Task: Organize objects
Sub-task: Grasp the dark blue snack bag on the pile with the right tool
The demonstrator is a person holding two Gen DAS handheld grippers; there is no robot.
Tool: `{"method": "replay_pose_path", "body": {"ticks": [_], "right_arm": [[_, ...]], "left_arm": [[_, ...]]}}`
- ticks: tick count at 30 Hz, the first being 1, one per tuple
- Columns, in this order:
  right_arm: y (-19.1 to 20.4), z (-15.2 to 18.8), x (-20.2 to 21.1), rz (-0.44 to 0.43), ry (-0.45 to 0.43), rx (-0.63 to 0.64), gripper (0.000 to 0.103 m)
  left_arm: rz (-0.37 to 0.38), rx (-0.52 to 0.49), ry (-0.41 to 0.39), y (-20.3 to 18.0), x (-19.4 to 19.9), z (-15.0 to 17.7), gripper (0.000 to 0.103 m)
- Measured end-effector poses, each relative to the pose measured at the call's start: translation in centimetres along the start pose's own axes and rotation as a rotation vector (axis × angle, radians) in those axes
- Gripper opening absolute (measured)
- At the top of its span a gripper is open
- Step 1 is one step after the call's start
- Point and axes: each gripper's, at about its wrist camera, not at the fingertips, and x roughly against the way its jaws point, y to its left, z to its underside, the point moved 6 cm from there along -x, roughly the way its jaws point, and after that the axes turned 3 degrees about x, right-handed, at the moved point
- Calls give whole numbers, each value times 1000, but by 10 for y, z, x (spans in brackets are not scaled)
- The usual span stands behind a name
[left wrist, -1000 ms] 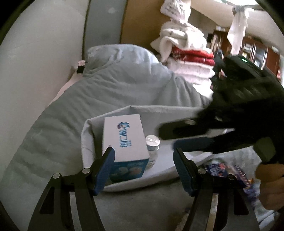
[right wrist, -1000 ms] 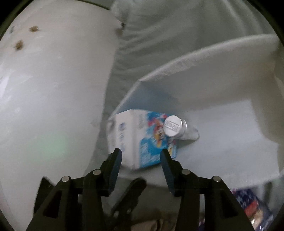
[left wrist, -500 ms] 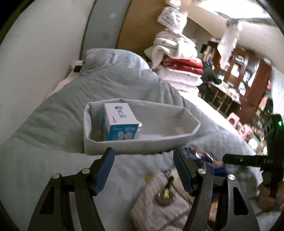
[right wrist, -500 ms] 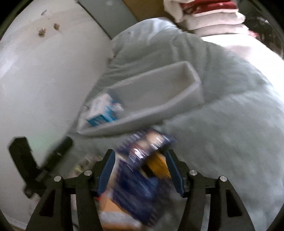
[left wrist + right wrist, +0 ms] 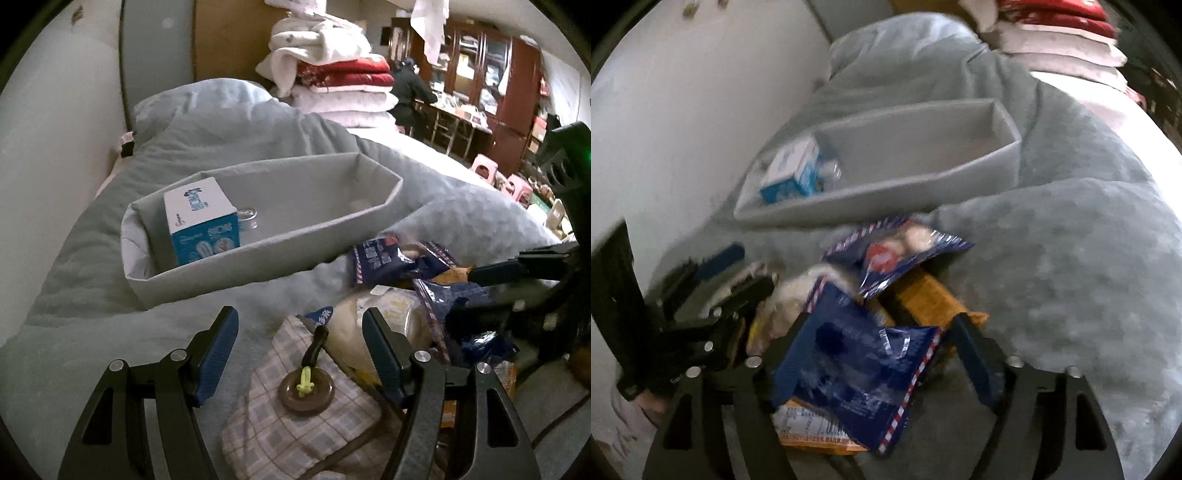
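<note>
**Grey bin part-filled, snack pile outside, both tools spread**

Grey fabric bin (image 5: 258, 254) on bed quilt (image 5: 92, 266), long axis running away to the right. Inside, at left end: white-blue carton (image 5: 201, 221) upright, w/ small clear bottle, silver cap (image 5: 246, 218), touching its right side. Rest of bin bare.

In front of bin, on quilt: pile of blue snack packets (image 5: 857, 365), orange packets (image 5: 931, 299) under them, pale bread bag (image 5: 384, 317), checked cloth pouch w/ brown button (image 5: 306, 391).

Left hand-held gripper (image 5: 299, 354): released, jaws apart, over checked pouch, gripping nothing.

Right hand-held gripper (image 5: 882, 354): jaws just been opening, now wide; blue packet lying between them, left side against left finger, right finger clear of it. Not clamped.
</note>
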Motion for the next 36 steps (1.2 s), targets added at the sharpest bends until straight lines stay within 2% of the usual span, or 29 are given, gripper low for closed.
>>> {"method": "replay_pose_path", "body": {"ticks": [1, 5, 14, 22, 24, 29, 34, 36], "right_arm": [[4, 2, -6, 19, 26, 29, 89], [8, 9, -16, 77, 82, 102, 97], [-2, 14, -25, 81, 140, 103, 103], [-3, 17, -29, 91, 156, 113, 103], [-5, 17, -27, 87, 149, 107, 102], [-10, 17, -18, 91, 114, 77, 88], [-13, 13, -6, 81, 47, 16, 71], [-16, 11, 6, 89, -2, -18, 69]], "left_arm": [[0, 0, 2, 0, 0, 0, 69], [5, 19, 15, 5, -2, 1, 69], [9, 36, 35, 8, -5, 2, 69], [18, 45, 42, 10, -6, 2, 69], [17, 44, 42, 10, -6, 2, 69], [18, 44, 42, 10, -6, 2, 69], [14, 34, 27, 10, -4, 2, 69], [8, 18, 9, 8, -1, 1, 69]]}}
